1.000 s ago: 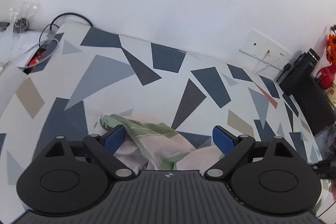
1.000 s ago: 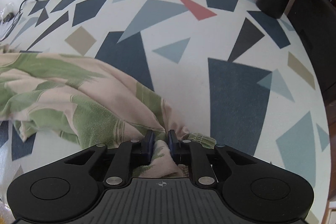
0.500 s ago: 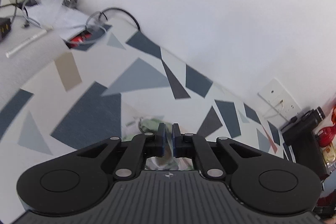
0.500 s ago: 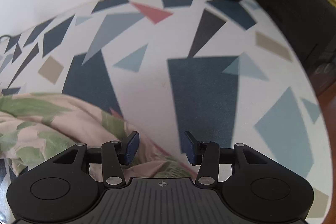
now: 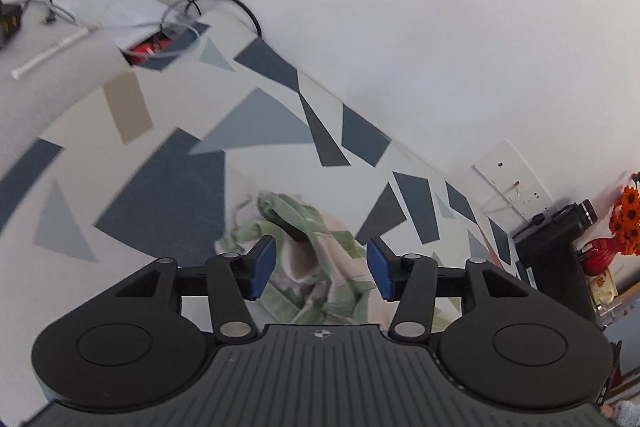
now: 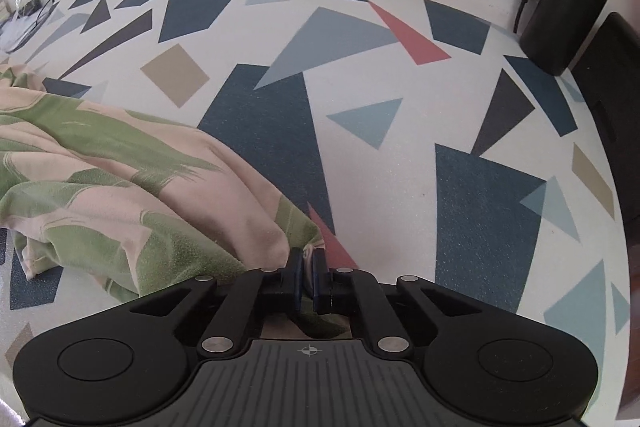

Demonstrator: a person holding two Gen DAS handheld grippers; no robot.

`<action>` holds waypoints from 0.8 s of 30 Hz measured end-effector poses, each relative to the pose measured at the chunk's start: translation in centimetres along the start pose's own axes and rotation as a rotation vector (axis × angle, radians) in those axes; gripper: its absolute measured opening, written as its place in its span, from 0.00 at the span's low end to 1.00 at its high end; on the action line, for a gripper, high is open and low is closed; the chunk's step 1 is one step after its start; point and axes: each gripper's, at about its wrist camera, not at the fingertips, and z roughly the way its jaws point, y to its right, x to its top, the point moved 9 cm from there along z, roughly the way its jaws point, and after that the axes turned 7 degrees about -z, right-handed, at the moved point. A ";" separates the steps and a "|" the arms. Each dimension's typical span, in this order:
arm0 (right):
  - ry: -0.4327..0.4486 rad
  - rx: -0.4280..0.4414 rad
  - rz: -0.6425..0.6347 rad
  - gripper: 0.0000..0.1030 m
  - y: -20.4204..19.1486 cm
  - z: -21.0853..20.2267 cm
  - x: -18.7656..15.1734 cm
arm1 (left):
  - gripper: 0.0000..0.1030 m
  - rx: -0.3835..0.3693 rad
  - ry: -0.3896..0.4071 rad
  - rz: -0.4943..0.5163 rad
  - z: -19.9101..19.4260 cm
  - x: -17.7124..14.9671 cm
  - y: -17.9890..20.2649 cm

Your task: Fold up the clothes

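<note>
We pinch the garment's [image 6: 120, 179] edge in our right claw [image 6: 306, 277] to anchor it while our left claw [image 5: 320, 267] gapes empty above the crumpled cloth.

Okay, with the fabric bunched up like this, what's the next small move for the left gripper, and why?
Probably lower and close the left gripper on the crumpled green-and-pink garment between its open fingers. The right gripper is already shut on a garment edge, so a second grip would let the cloth be spread flat.

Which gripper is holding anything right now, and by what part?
The right gripper is shut on an edge of the green-and-pink garment. The left gripper is open above the cloth, holding nothing.
</note>
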 end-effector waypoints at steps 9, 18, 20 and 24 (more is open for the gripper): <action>0.075 -0.091 -0.003 0.03 -0.9 -0.3 -0.7 | 0.08 0.013 0.014 -0.087 4.2 -0.8 0.0; 0.334 -0.290 0.200 0.01 7.2 -7.7 2.1 | 0.06 0.007 0.382 -0.021 -11.2 5.9 0.1; 0.330 -0.326 0.259 0.01 9.1 -7.8 1.2 | 0.06 0.010 0.446 -0.074 -14.3 6.1 -0.9; 0.321 -0.398 0.377 0.01 13.0 -8.1 -0.8 | 0.06 0.073 0.400 -0.138 -14.8 2.8 -4.1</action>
